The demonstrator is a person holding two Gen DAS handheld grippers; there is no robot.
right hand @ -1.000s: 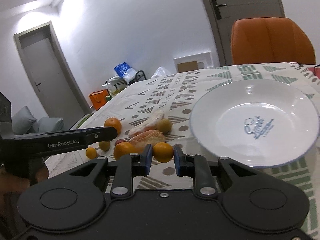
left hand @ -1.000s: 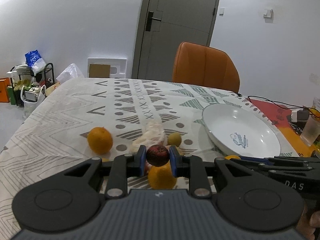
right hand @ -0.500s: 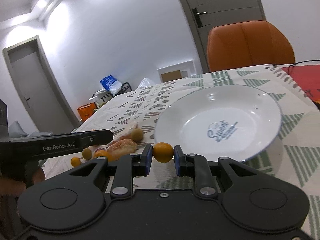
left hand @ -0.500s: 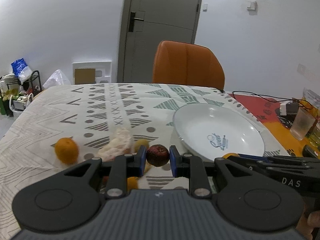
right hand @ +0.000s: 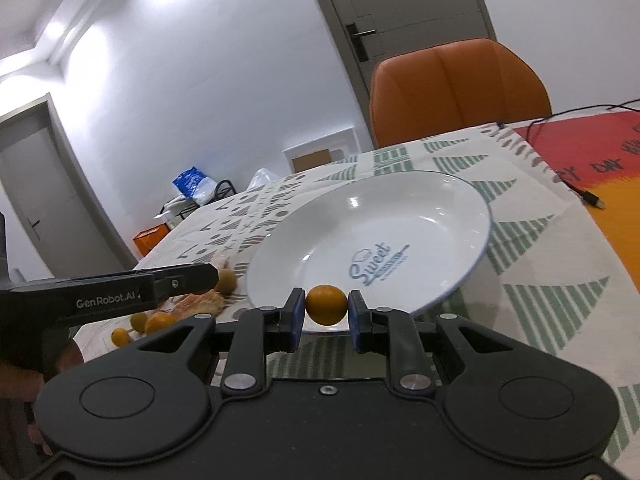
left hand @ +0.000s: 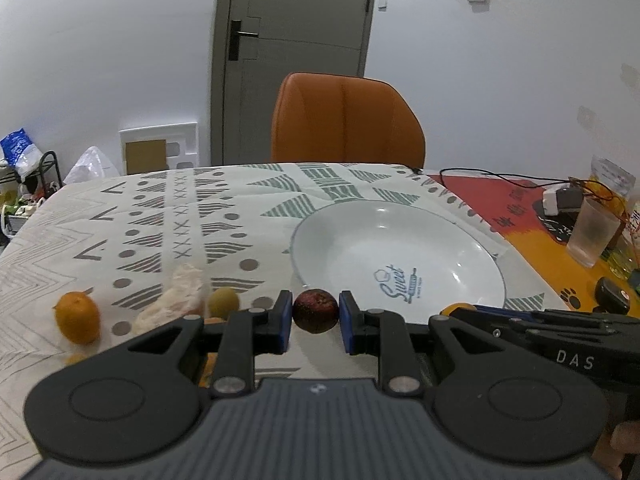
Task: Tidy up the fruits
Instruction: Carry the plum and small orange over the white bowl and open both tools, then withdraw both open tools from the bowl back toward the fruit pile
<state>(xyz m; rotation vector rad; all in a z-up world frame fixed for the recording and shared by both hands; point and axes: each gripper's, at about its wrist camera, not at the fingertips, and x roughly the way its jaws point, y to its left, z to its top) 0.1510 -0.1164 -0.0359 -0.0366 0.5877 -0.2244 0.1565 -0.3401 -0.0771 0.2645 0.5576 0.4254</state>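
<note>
My left gripper is shut on a dark red round fruit and holds it just short of the near left rim of the white plate. My right gripper is shut on a small orange fruit over the plate's near rim. On the patterned cloth to the left lie an orange, a netted peeled fruit and a small green fruit. In the right wrist view several small fruits lie beyond the left gripper's arm.
An orange chair stands at the table's far edge. On the right are a plastic cup, a charger with cables and a dark object. A cable end lies right of the plate.
Both grippers have moved right and forward with their fruits, toward the plate. The loose fruits have slid left in view and the plate now fills the middle.
</note>
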